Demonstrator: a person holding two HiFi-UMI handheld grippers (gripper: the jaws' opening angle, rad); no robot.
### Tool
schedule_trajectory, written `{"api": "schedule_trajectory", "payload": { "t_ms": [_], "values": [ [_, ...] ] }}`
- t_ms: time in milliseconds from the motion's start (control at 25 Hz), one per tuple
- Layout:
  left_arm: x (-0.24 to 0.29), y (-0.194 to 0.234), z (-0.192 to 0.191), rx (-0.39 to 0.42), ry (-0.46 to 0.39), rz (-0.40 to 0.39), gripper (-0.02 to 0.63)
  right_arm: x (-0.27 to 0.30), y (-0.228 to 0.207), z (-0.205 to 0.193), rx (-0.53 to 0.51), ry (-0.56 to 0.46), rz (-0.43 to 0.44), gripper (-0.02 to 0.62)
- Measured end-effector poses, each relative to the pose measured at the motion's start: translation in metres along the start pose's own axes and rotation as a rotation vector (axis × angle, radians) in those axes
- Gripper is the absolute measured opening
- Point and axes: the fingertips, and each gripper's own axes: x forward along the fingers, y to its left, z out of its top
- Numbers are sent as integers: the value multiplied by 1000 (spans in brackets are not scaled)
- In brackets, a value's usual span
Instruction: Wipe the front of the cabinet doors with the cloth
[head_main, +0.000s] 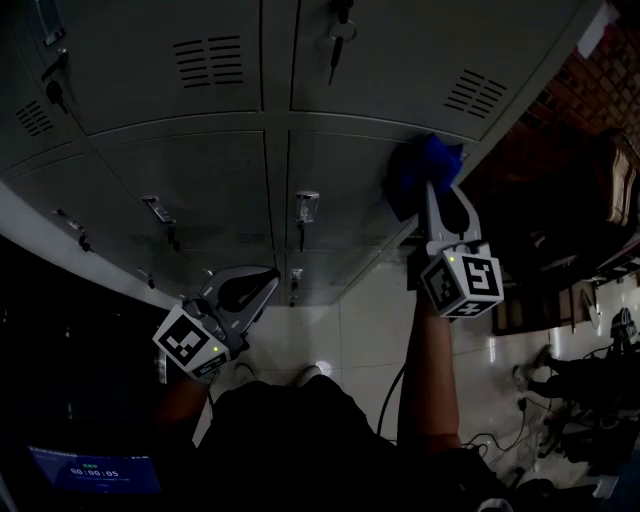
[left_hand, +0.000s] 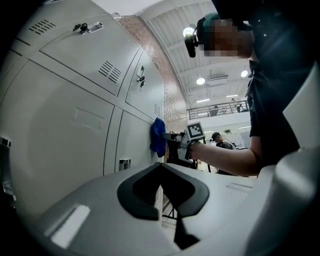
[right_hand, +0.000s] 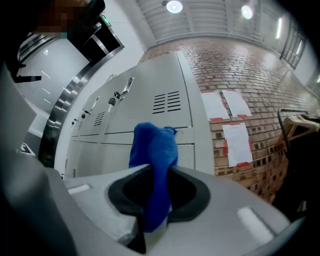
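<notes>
Right claw (right_hand: 159, 172) pinches the cloth (right_hand: 152, 142) — pressed on the cabinet door (head_main: 345, 185) ahead; left claw (left_hand: 161, 167) closed, empty, farther.

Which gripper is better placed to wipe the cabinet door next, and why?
Right. The right gripper has its jaws shut on the blue cloth, up against a cabinet door. The left gripper is shut, empty, and well away from the cloth.
</notes>
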Motion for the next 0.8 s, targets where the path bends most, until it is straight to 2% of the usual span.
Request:
{"api": "schedule_trajectory", "payload": {
  "t_ms": [240,440,600,800],
  "values": [
    [7,-7,-2,-6,-5,-10,2,-16,-46,-8,-7,24,-110,69],
    [0,-11,-1,-5,5,-19,2,-35,-60,-3,-4,17,-160,69],
    [-10,-8,2,1,10,-10,1,-49,-33,8,-19,-14,-125,69],
    [-29,-4,6,8,8,-1,1,-48,40,1,-15,-11,-5,69]
  ]
}}
